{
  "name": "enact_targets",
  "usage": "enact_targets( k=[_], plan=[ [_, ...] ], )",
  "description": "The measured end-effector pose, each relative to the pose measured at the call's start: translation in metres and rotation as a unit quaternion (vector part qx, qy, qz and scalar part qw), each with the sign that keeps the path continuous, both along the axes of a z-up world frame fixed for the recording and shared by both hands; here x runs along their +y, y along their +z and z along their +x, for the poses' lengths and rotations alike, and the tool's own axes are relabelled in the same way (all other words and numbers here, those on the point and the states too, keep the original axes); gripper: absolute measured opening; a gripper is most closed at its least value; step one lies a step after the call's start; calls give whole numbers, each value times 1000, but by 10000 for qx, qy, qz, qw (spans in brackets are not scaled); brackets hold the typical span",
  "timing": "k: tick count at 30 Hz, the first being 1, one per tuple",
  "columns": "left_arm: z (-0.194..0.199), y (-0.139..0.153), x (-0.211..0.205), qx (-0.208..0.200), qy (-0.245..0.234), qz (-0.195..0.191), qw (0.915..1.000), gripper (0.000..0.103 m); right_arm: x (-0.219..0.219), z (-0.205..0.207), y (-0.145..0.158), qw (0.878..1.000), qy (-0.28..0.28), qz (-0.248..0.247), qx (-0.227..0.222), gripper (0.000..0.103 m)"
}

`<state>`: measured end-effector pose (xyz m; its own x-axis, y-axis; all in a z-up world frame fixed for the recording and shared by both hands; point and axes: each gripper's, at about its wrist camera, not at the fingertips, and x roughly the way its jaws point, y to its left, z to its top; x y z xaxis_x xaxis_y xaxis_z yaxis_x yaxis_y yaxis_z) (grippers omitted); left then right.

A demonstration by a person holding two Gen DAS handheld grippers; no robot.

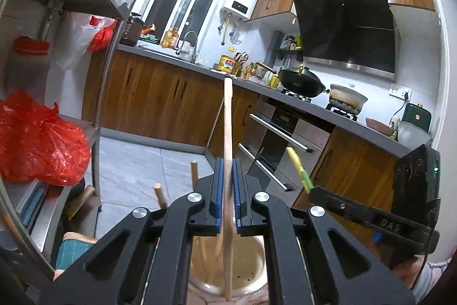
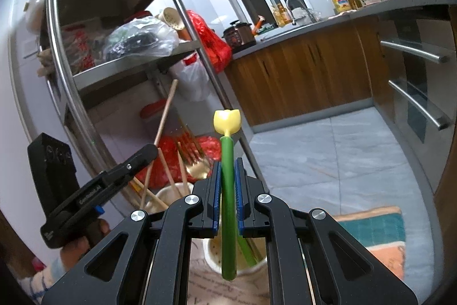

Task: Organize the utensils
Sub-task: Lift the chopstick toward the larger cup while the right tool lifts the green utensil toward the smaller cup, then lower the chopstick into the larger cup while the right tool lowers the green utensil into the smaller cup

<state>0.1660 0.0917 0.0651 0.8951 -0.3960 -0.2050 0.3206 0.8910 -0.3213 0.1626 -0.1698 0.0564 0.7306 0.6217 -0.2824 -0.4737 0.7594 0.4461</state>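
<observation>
left tongs: I see the left gripper [image 1: 227, 185] closed tight on a wooden stick [image 1: 228, 133], probably a chopstick. Blue pads press it on both sides; the stick runs up past the jaws and down toward the cup.
right tongs: the right gripper [image 2: 228, 185] is clamped on a green utensil [image 2: 228, 190] with a yellow tulip-shaped end, held near mid-handle, yellow end up.
where the utensils sit: both are held above the holders, lower ends over the rims. A cream cup [image 1: 251, 270] sits right under the left jaws; a second cream cup [image 2: 217, 253] sits under the right jaws.
why held this way: gripping mid-shaft and near upright keeps each piece in line with a cup mouth, so I judge it is either a lift out or a drop in; I cannot tell which.
left cup contents: more wooden sticks [image 1: 160, 195] and a gold fork [image 2: 190, 147] with a gold spoon beside it, leaning out at angles.
in the way: those leaning handles crowd the left jaws. The two grippers sit close together, each showing in the other's view, so I watch for a bump.
around: steel shelf rack [image 2: 120, 67] with red bags on one side, wooden cabinets and oven across the floor, a teal mat [image 2: 374, 230] below. All well apart from the cups.
</observation>
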Motion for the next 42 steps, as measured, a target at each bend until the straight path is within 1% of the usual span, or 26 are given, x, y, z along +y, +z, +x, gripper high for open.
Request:
enact_targets(
  k=[5,8,11,15,18,25,31,42],
  plan=[
    [4,0,-7,-124,66,105,9998,6,4,4,-3,9997,-134,140,-138,10],
    [6,2,-15,-227,100,230,9994,6,10,7,-4,9995,-211,119,-225,10],
    [6,1,-25,-376,166,442,9982,6,15,10,-8,9990,-306,84,-309,10],
    [-1,-6,-38,-545,254,788,9951,6,23,13,-20,9982,-496,-79,-332,10],
    [-9,-11,-41,-604,257,900,9938,6,25,9,-24,9979,-500,-201,-362,10],
    [-20,-21,-30,-471,278,820,9951,6,22,4,-30,9975,-490,-390,-342,10],
    [-35,-22,-25,-395,260,928,9946,6,19,-6,-32,9971,-449,-481,-383,10],
    [-44,-25,-27,-250,212,1075,9937,6,22,-17,-35,9964,-296,-736,-293,10]
  ],
)
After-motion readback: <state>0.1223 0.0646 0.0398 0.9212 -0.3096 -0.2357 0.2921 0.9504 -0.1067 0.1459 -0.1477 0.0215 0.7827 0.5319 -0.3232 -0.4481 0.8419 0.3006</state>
